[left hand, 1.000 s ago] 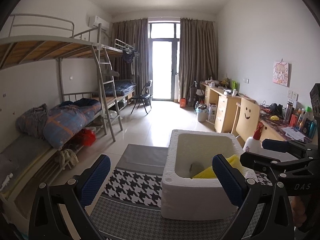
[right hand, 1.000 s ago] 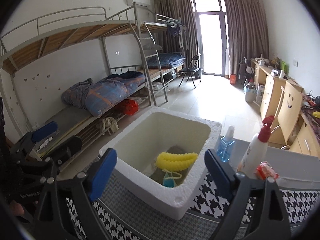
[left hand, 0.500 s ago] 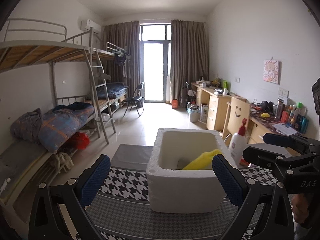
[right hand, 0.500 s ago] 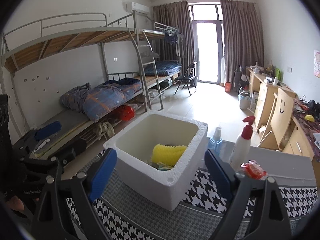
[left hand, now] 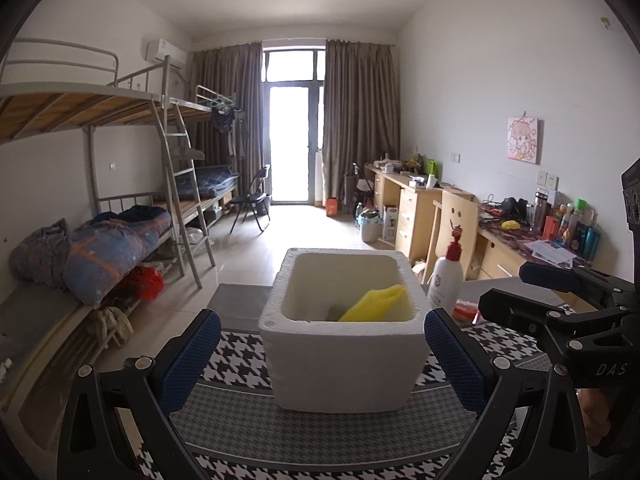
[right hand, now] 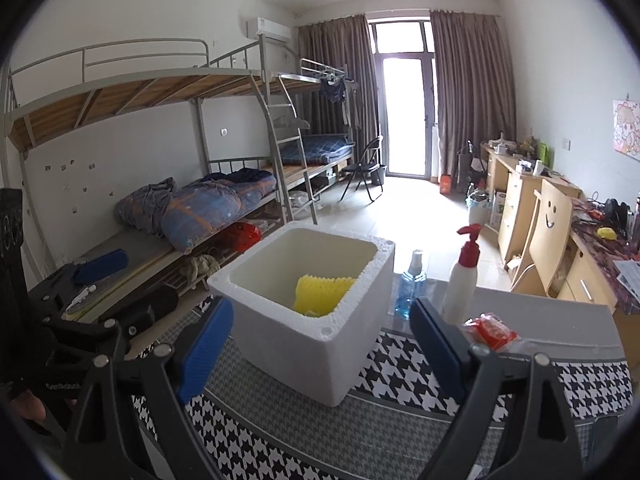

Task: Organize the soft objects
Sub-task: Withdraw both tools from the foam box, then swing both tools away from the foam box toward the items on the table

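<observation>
A white foam box (left hand: 344,364) stands on the houndstooth cloth (left hand: 236,354) of the table. A yellow sponge (left hand: 376,304) leans inside it; it also shows in the right wrist view (right hand: 320,294), inside the box (right hand: 304,344). My left gripper (left hand: 320,356) is open and empty, its blue pads on either side of the box, nearer the camera. My right gripper (right hand: 322,344) is open and empty, in front of the box. The right gripper shows at the right of the left wrist view (left hand: 560,292).
A white pump bottle with a red top (right hand: 462,280), a blue spray bottle (right hand: 410,286) and a red packet (right hand: 492,330) stand to the right of the box. Bunk beds (right hand: 208,200) are at left, desks and a chair (right hand: 548,220) at right.
Both grippers have drawn back and lowered from above the box, so it looks smaller and its contents are less visible. Both stay open.
</observation>
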The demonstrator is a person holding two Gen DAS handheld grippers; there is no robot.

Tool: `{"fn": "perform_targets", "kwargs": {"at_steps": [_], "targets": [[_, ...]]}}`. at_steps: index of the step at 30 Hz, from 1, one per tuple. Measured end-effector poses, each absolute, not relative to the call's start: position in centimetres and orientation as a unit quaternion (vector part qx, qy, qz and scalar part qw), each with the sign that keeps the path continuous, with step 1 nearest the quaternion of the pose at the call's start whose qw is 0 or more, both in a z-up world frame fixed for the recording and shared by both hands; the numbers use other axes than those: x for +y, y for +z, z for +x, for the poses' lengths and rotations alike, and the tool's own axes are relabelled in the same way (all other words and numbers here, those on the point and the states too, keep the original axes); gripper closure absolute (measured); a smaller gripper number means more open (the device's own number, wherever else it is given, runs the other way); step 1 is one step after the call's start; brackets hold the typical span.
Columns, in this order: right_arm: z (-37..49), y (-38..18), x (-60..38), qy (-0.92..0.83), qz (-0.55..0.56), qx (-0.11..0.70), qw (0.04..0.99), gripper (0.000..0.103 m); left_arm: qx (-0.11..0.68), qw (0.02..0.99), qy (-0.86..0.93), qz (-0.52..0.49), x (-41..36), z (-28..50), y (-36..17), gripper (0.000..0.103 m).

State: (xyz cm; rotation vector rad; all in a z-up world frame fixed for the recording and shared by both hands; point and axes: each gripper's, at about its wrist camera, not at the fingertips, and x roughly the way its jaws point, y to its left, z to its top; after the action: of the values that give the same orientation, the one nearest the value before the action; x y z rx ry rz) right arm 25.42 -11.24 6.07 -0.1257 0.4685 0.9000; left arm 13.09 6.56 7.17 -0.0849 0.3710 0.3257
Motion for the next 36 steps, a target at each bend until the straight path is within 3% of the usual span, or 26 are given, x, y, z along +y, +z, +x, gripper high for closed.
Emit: {"fn": "perform_targets", "kwargs": {"at_steps": [36], "targets": [[22.5,3.0,-15.9,0.401,-0.055,0.211,0.890,0.011,0.179,0.973,0.134,-0.048,3.9,10.8,3.9,0.001]]}}
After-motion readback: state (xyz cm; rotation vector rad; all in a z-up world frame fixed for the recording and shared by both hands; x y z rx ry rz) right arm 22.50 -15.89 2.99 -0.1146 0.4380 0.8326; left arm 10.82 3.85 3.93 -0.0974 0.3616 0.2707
